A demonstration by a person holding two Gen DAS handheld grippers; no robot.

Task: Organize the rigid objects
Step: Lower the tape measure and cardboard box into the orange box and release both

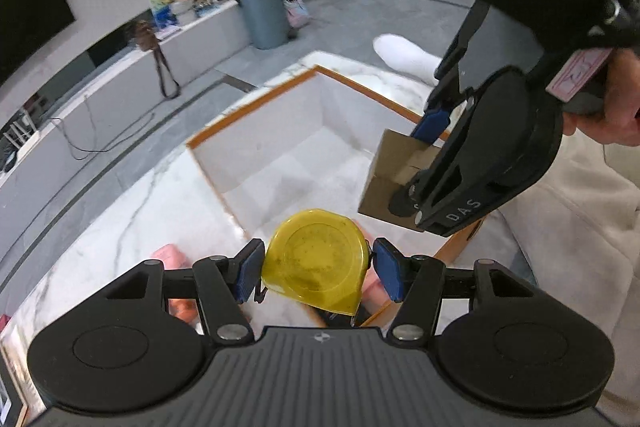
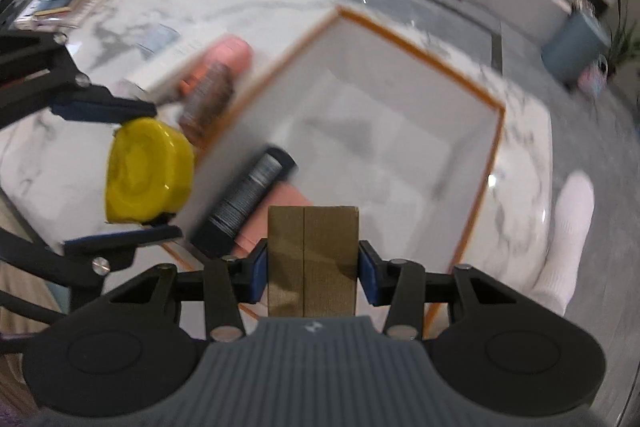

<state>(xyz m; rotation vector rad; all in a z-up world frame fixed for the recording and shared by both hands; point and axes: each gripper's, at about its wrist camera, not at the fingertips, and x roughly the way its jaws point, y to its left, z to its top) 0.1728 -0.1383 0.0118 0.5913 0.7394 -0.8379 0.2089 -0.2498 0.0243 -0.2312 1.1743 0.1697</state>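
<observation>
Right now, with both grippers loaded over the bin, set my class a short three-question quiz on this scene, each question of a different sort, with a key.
1. True or false: the left gripper holds a yellow tape measure.
2. What does the right gripper hold? A) black cylinder B) brown cardboard box C) pink bottle
3. Fill in: the white bin has an ______ coloured rim.

Key:
1. True; its blue pads press on both sides of the case.
2. B, the brown cardboard box; the black cylinder lies inside the bin.
3. Orange.
</observation>
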